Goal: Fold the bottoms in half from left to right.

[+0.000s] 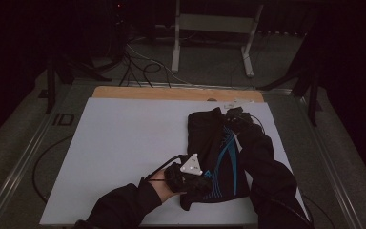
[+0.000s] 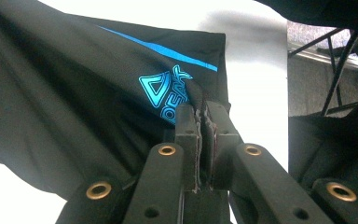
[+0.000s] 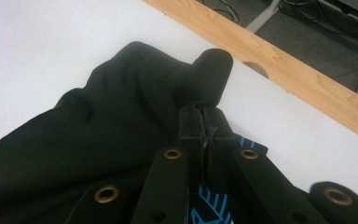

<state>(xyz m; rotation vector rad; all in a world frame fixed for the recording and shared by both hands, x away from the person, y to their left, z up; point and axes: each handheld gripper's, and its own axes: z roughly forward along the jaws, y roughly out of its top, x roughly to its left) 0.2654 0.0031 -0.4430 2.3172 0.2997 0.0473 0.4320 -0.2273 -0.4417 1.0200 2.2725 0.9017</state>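
A black garment (image 1: 214, 152) with blue stripes and a blue logo lies folded on the right half of the white table top (image 1: 124, 143). My left gripper (image 1: 201, 183) is at its near edge, shut on the black fabric (image 2: 98, 93) next to the blue logo (image 2: 165, 91). My right gripper (image 1: 231, 114) is at the garment's far end, shut on a fold of the cloth (image 3: 121, 112), whose rounded tip (image 3: 212, 70) sticks up past the jaws. My left gripper (image 2: 203, 109) and right gripper (image 3: 200, 114) both pinch cloth between closed pads.
A wooden strip (image 1: 171, 93) runs along the table's far edge (image 3: 279, 60). Beyond it are a grey stand (image 1: 214, 28) and cables on the floor. Dark sleeves reach in from the bottom, the right one (image 1: 267, 171) lying over the garment.
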